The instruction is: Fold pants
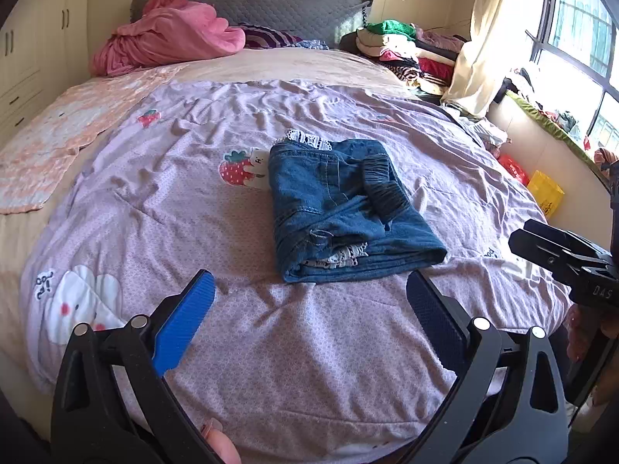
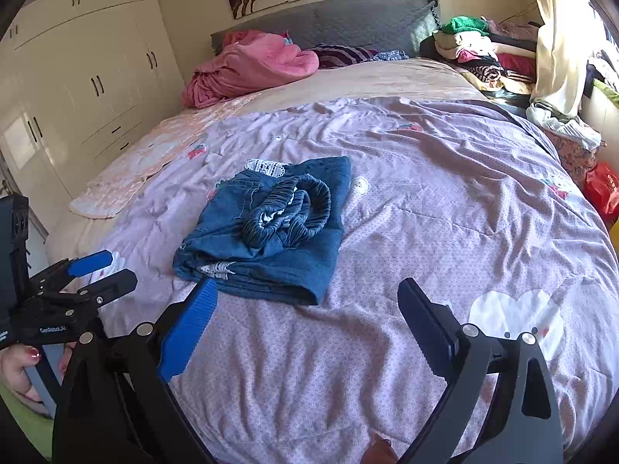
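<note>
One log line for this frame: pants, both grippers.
pants: folded bundle on bed cover | left gripper: jaws open, empty | right gripper: jaws open, empty

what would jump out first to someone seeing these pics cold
A folded bundle of blue jeans lies alone in the middle of the purple bedspread, its elastic waistband on top. Both tools, left and right, hover open and empty just short of it. A pink blanket is heaped by the headboard.

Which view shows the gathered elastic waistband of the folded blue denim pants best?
The right wrist view: the elastic waistband lies on top of the folded blue denim pants, its whole curled loop facing the camera. The left wrist view shows only a ribbed strip of it, edge-on.
</note>
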Action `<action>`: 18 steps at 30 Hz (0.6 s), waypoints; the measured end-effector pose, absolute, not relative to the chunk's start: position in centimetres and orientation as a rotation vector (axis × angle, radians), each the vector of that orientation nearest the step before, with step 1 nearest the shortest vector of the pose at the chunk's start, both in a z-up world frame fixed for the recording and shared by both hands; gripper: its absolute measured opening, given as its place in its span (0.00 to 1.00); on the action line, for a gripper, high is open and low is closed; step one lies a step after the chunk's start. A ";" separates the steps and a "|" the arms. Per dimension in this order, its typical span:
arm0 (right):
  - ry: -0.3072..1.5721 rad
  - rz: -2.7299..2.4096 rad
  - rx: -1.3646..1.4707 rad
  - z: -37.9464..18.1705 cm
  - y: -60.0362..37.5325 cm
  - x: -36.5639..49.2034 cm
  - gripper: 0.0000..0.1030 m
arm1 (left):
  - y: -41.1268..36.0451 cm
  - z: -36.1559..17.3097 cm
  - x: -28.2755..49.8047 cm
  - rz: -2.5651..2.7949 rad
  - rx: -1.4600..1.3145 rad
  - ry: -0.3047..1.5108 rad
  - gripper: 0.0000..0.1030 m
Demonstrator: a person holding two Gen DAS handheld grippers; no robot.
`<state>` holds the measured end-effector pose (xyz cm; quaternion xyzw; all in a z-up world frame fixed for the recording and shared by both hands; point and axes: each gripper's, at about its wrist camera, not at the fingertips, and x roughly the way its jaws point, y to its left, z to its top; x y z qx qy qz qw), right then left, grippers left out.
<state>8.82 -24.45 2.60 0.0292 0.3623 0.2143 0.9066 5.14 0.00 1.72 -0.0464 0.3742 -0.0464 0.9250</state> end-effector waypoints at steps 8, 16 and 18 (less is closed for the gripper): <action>0.743 0.422 0.007 2.0 -24.5 6.0 0.95 | -1.2 0.0 2.5 -0.105 -0.110 0.792 0.91; 0.768 0.401 -0.012 0.4 -24.8 4.2 0.95 | -2.1 -1.7 0.8 -0.103 -0.122 0.806 0.91; 0.779 0.403 -0.003 -0.1 -24.8 3.8 0.95 | -2.3 -1.8 0.4 -0.103 -0.123 0.799 0.91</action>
